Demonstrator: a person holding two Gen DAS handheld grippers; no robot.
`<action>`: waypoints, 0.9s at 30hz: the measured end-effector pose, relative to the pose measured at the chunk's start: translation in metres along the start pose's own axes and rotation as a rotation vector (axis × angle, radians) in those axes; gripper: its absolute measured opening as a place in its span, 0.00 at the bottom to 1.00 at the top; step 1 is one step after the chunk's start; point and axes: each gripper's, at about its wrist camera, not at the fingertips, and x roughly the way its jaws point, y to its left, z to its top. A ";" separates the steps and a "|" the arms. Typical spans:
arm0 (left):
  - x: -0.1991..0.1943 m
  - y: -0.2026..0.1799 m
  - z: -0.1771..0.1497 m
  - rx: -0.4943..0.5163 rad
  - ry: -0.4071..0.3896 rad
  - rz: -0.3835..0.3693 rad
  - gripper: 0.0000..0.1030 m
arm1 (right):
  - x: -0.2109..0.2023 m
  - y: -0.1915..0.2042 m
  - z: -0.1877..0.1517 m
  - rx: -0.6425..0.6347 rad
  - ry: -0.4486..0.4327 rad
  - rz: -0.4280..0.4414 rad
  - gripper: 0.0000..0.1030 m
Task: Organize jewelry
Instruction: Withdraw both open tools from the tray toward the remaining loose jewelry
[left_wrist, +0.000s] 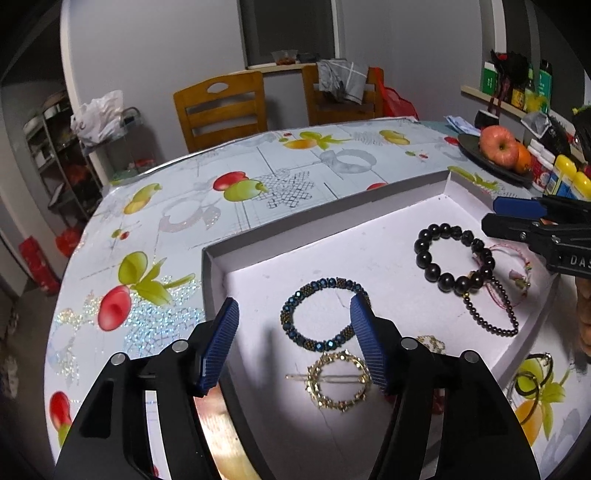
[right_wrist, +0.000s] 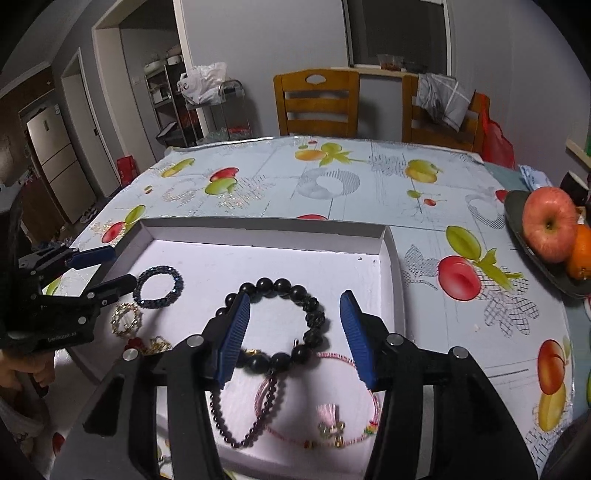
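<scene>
A shallow white tray (left_wrist: 332, 210) on the fruit-print table holds the jewelry. My left gripper (left_wrist: 294, 305) is open above a blue beaded bracelet (left_wrist: 286, 317), which lies flat between the fingers without touching the pads. A gold ring-shaped hair clip (left_wrist: 321, 360) lies just nearer. My right gripper (right_wrist: 294, 297) is open over a black large-bead bracelet (right_wrist: 282, 284), its pads clear of the beads. Below it lie a thin dark bead bracelet (right_wrist: 221, 417) and a pink cord bracelet (right_wrist: 354, 432). Each gripper shows in the other's view: the right gripper (left_wrist: 491, 215), the left gripper (right_wrist: 120, 266).
A dark plate (right_wrist: 517, 236) with an apple (right_wrist: 550, 225) and an orange stands at the right. Bottles (left_wrist: 565, 173) crowd the far right edge. Two wooden chairs (right_wrist: 317, 103) face the far side. A small gold and red piece (right_wrist: 155, 345) lies in the tray's near left.
</scene>
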 end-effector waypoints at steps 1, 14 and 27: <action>-0.002 0.000 -0.001 -0.004 -0.003 -0.003 0.65 | -0.003 0.001 -0.002 -0.003 -0.005 -0.001 0.49; -0.054 -0.006 -0.032 -0.055 -0.082 -0.060 0.68 | -0.058 0.003 -0.039 -0.021 -0.066 -0.007 0.51; -0.093 -0.044 -0.084 -0.045 -0.087 -0.179 0.70 | -0.082 0.006 -0.089 -0.013 -0.033 -0.010 0.59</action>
